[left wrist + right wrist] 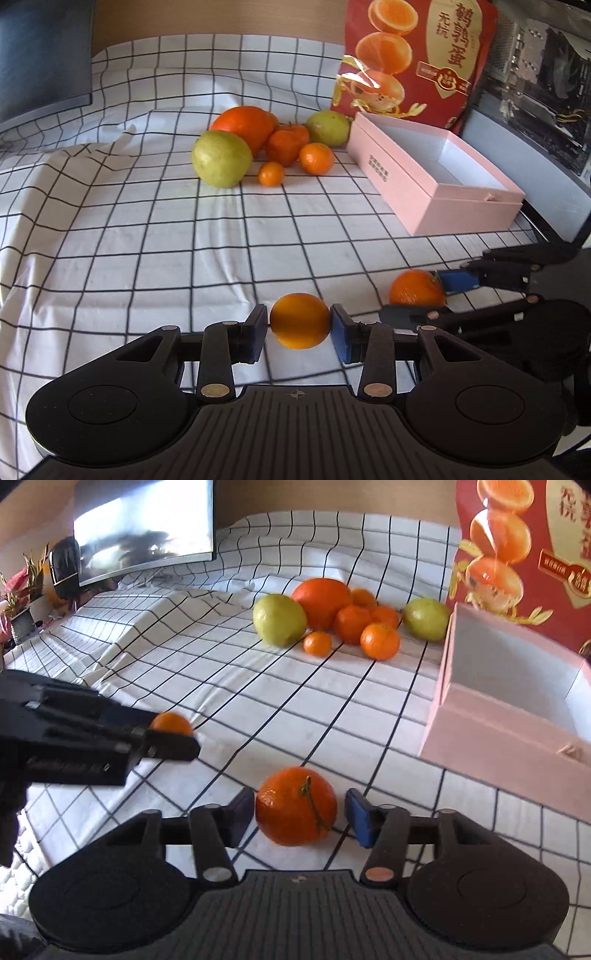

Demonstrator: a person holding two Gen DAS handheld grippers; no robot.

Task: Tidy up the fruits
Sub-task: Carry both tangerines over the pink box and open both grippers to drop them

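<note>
A: What fills the frame, biggest first?

B: The white tablecloth (pixel 147 236) with a black grid, rumpled toward the left of both views. After that, the red carton (pixel 417 55) printed with halved oranges stands at the upper right, and the open pink box (pixel 436 177) lies in front of it, touching or just beside it.

A: And the fruit?

B: A pile sits at upper centre, just left of the pink box: a large orange (pixel 245 125) at the back, a green pear (pixel 221 158) at its lower left, a second pear (pixel 328 127) nearest the box, and several mandarins between them. The smallest one (pixel 271 173) lies at the pile's front edge.

A: What about the left gripper?

B: The left gripper (pixel 299 326) sits at lower centre of its own view. A smooth little orange (pixel 300 320) is pinched between the two pads, dark pad on its left, blue pad on its right, both touching. It looks raised off the cloth.

A: The right gripper?

B: The right gripper (pixel 299 812) straddles a stemmed mandarin (pixel 295 806). The dark pad touches its left side; the blue pad (pixel 360 821) stands just apart on the right, so the fingers are spread, not clamped. The mandarin rests on the cloth, well apart from the pile.
</note>
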